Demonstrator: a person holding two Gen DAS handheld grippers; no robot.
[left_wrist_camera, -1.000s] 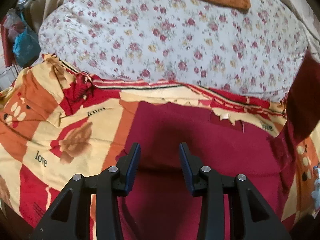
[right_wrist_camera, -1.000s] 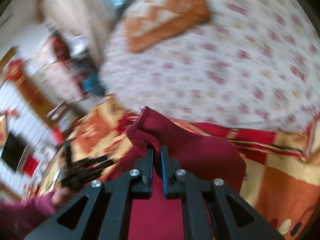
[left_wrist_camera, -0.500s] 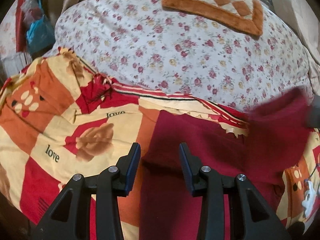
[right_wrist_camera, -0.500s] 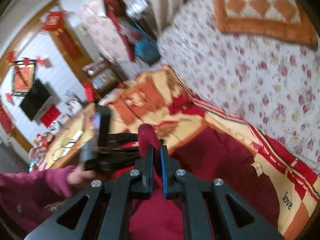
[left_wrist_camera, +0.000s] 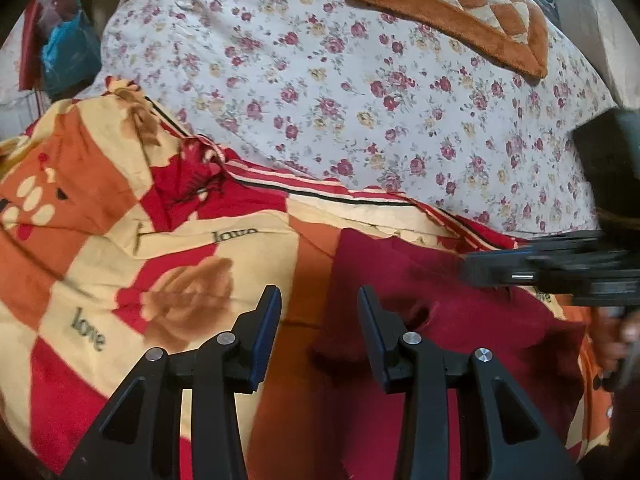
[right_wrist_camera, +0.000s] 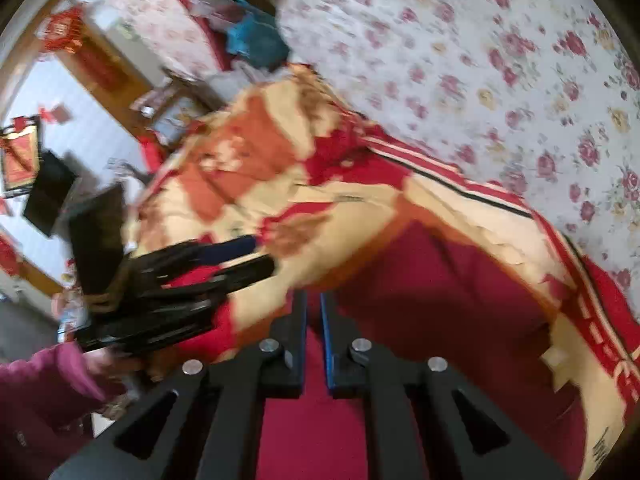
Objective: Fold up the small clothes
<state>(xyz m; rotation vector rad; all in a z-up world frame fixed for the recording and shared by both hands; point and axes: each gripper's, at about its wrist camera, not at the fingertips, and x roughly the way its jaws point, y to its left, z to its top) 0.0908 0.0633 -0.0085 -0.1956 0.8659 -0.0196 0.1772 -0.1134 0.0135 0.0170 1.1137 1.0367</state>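
Observation:
A dark red garment [left_wrist_camera: 432, 320] lies on the orange, red and cream "love" blanket [left_wrist_camera: 132, 248]. My left gripper [left_wrist_camera: 319, 316] is open and empty, hovering just above the garment's left edge. My right gripper [right_wrist_camera: 313, 312] is shut on a fold of the dark red garment [right_wrist_camera: 432, 288], holding it low over the rest of the cloth. It shows in the left wrist view [left_wrist_camera: 560, 272] as a dark blurred shape at the right. The left gripper shows in the right wrist view [right_wrist_camera: 240, 256] at the left, blurred.
A white floral quilt [left_wrist_camera: 360, 88] covers the bed behind the blanket. An orange checked cushion [left_wrist_camera: 452, 8] lies on it at the back. A blue bag [left_wrist_camera: 68, 56] and room clutter sit beyond the bed's left side.
My right gripper has carried the garment's fold across to the left and down over the rest of it. My left gripper has stayed open and shifted left to the garment's edge.

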